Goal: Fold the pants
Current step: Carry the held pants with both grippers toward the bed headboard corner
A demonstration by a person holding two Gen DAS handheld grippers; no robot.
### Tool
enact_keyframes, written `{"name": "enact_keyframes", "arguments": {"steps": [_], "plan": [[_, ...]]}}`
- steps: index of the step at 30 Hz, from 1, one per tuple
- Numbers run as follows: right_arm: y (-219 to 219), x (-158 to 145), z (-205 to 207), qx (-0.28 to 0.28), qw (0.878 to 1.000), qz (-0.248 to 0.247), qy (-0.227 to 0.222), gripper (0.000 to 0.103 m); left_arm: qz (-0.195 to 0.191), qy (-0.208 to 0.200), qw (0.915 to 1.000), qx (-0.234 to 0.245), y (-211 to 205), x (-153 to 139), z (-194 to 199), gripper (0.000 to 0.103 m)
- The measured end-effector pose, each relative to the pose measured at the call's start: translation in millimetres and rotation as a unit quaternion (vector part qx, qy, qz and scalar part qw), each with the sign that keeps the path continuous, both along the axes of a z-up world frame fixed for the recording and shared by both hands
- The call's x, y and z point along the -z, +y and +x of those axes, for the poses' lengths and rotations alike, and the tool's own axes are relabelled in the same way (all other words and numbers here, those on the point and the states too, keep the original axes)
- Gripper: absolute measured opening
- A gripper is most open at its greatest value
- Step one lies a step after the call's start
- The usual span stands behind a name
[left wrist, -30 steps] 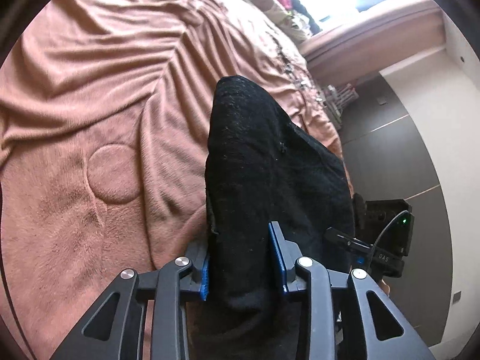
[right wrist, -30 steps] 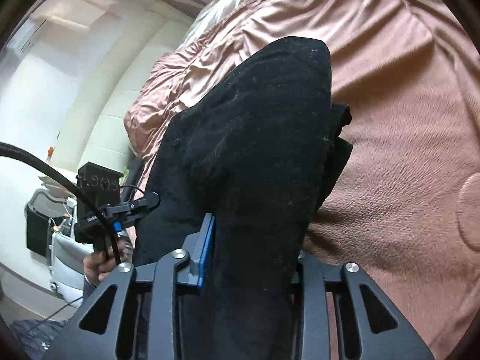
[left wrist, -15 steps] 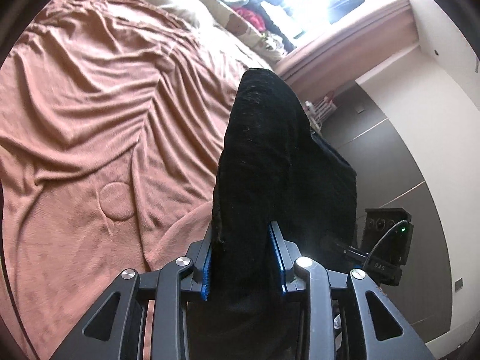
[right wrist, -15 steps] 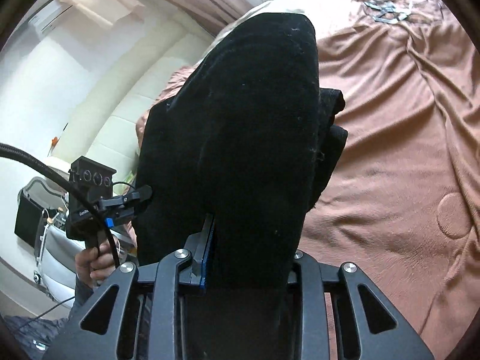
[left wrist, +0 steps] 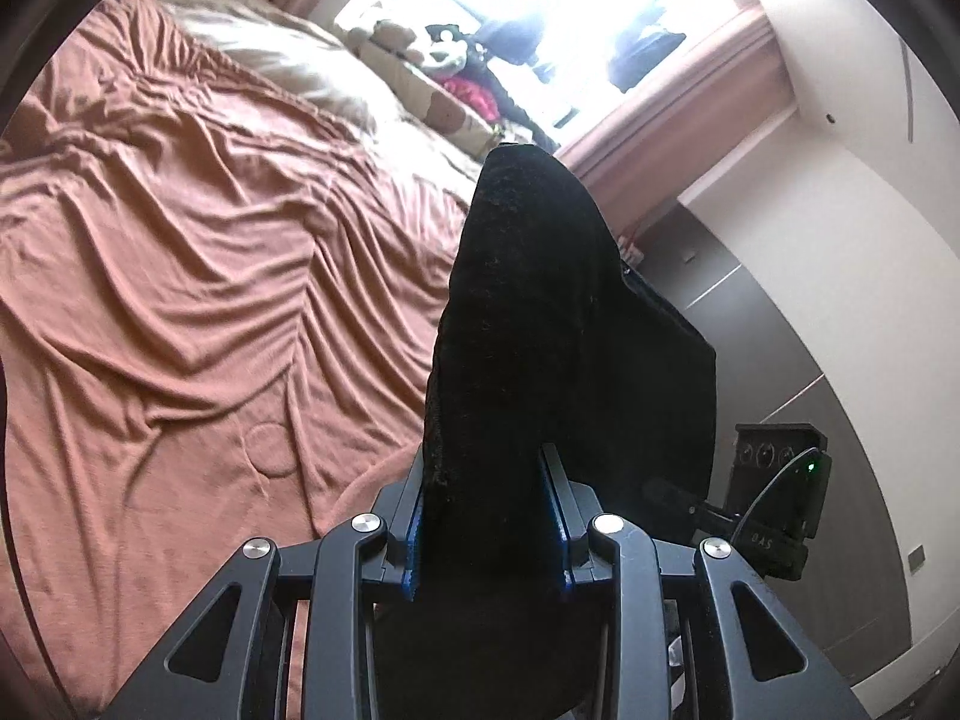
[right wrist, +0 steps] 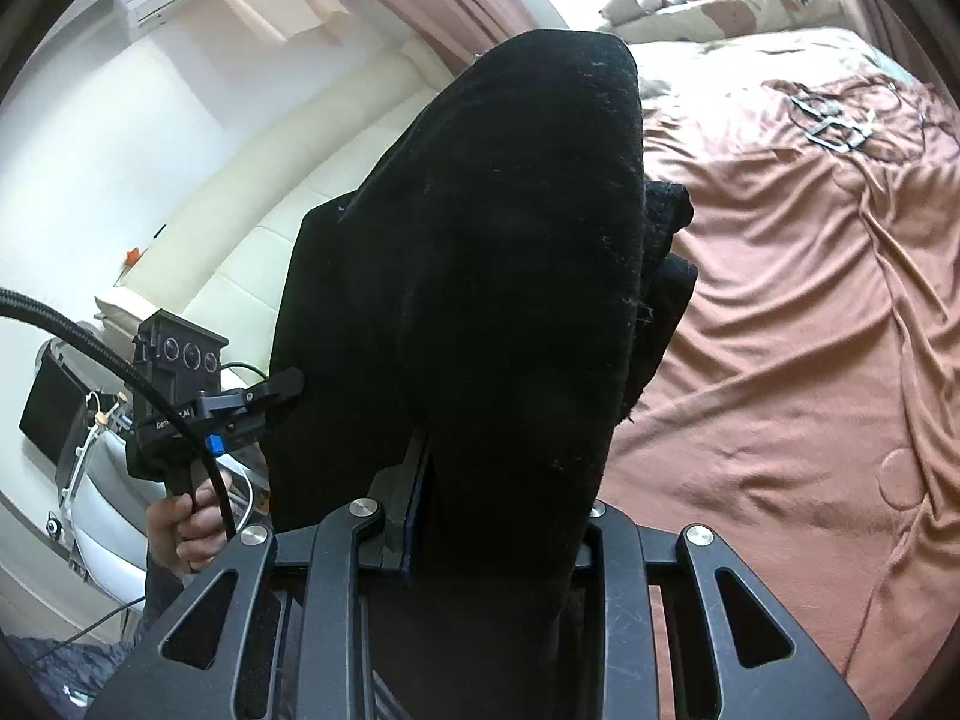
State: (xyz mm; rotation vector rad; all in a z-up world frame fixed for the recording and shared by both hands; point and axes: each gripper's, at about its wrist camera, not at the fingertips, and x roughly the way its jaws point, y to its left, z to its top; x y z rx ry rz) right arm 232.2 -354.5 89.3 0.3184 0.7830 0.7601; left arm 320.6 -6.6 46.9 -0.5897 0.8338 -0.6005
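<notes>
The black pants (left wrist: 540, 330) hang lifted above the bed, stretched between both grippers. My left gripper (left wrist: 489, 510) is shut on one end of the pants, the cloth bulging up between its blue-padded fingers. My right gripper (right wrist: 504, 516) is shut on the other end of the pants (right wrist: 480, 270); the cloth covers its right finger. Each view shows the other gripper beyond the cloth: the right one in the left wrist view (left wrist: 774, 504), the left one in the right wrist view (right wrist: 180, 396). The lower part of the pants is hidden below the frames.
A bed with a wrinkled rust-brown cover (left wrist: 180, 300) lies under the pants. Pillows and soft toys (left wrist: 444, 72) sit at its head by a bright window. Small metal items (right wrist: 834, 126) lie on the cover. A cream padded wall (right wrist: 252, 210) and grey cabinets (left wrist: 780, 330) flank the bed.
Both grippers have risen and tilted up with the pants in them. The bed now looks farther below, and the window and far end of the room have come into view.
</notes>
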Motion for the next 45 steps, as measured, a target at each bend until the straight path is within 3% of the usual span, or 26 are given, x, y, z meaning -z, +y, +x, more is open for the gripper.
{"name": "enact_keyframes", "arguments": {"steps": [10,19,32,45], "plan": [[46,-32,-16,-0.028,0.999,-0.014,-0.035,0.026,-0.014,-0.03,0.9989,-0.034,58,-34,-28,0.034],[96,-43,-24,-0.058,0.996,-0.022,-0.057,0.026,-0.021,-0.057,0.9958,-0.069,116,-55,-63,0.034],[178,-34,-15,-0.113,0.99,-0.037,-0.072,0.025,-0.019,-0.08,0.9884,-0.128,212,-69,-106,0.034],[263,-10,5,-0.18,0.98,-0.036,-0.077,0.023,-0.01,-0.087,0.9761,-0.199,328,-64,-137,0.033]]}}
